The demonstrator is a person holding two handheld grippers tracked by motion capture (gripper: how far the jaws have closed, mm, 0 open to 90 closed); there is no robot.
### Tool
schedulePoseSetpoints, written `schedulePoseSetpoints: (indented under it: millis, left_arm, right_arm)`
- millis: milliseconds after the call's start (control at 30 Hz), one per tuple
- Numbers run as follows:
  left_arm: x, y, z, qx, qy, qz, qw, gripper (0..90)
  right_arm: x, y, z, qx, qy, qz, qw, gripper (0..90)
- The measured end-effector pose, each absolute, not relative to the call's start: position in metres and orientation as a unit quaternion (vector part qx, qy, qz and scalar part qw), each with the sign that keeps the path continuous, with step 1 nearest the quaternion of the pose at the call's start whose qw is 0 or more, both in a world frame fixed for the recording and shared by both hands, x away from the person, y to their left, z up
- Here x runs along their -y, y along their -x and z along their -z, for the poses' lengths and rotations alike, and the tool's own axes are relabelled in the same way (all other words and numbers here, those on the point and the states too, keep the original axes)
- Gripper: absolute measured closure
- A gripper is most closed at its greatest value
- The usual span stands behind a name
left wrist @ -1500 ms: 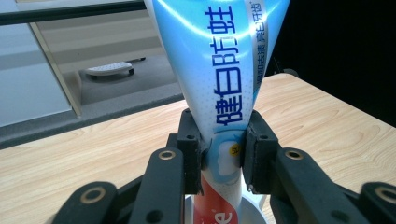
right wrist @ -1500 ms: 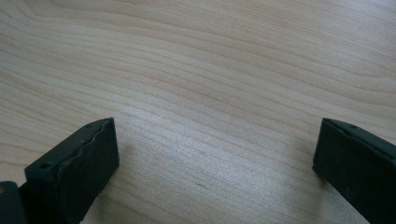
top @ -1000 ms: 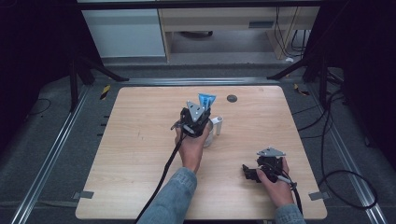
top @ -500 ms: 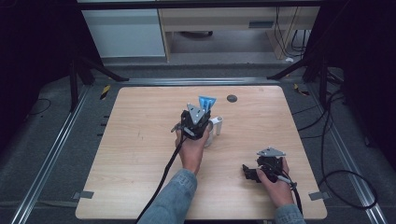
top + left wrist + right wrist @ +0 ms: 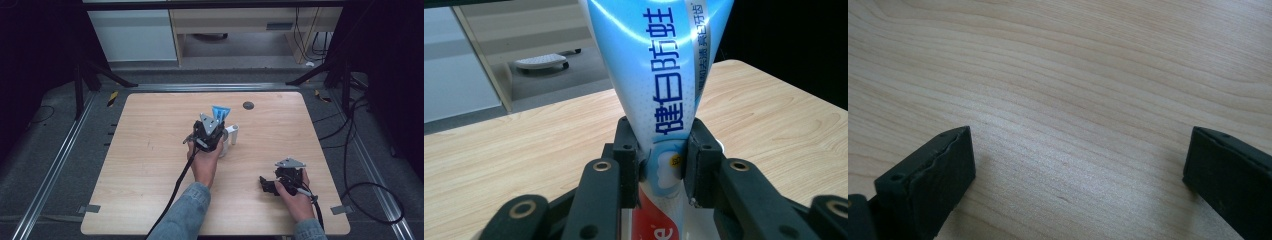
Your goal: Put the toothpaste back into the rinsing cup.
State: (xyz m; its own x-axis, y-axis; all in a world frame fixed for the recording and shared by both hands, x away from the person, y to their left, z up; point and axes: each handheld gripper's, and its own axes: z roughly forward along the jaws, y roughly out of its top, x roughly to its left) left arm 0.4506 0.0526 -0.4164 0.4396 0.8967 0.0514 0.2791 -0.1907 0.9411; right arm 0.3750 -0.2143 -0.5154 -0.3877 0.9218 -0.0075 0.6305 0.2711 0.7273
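Toothpaste tube [image 5: 659,90]: blue and white, clamped upright between the jaws of the left gripper [image 5: 659,170]; crimped end up, red band low near the jaw roots.
Left gripper: closed on the tube, pads pressing both sides; in the high view it sits at mid-table [image 5: 208,134] with the tube's blue tip [image 5: 220,112] rising beyond it.
Right gripper [image 5: 1078,165]: jaws spread wide, nothing between them; rests on the near right of the table [image 5: 285,180].
White cup [image 5: 231,135]: just beside the left gripper, in the high view.
Step in hand: tube held, apparently being carried or stood by the cup.
Next move calls for: a steady lowering, grip kept until the tube is supported.
View differences: left gripper view gives the grip and printed lettering; high view gives table layout [image 5: 150,150] and a dark disc [image 5: 248,105] at the far edge.
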Motion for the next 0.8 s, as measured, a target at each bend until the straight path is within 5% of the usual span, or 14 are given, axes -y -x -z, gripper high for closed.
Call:
schedulePoseSetpoints:
  millis: [800]
  left_arm:
    - [-0.0527,-0.4506,0.4200,-0.426,-0.710,-0.312,0.466,70.9]
  right_arm:
    - [0.2142,-0.3749,0.5154,-0.765,-0.507,-0.328,0.221,0.4]
